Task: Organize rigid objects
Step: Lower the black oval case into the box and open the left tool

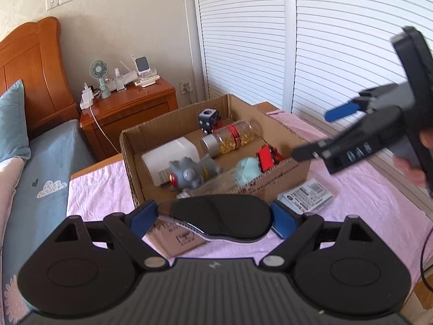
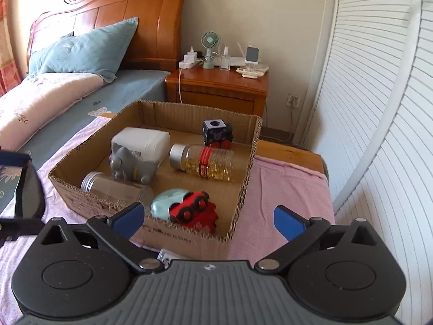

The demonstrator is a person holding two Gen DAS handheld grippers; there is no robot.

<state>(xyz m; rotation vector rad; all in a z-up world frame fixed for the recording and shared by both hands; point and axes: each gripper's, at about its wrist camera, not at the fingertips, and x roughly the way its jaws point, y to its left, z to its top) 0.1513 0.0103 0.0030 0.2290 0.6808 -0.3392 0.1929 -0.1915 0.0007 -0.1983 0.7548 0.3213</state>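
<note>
My left gripper is shut on a glossy black oval object, one blue pad at each end, just in front of the cardboard box. In the box lie a red toy train, a teal round thing, a grey toy animal, a capsule bottle, a white container, a clear jar and a black toy engine. My right gripper stands open and empty above the box's near right corner. A flat labelled packet lies on the pink cloth.
The box sits on a cloth-covered wooden table. A bed lies to the left, and a nightstand with a fan and chargers stands behind. White louvred doors close off the right side. A black cable hangs at the table's right edge.
</note>
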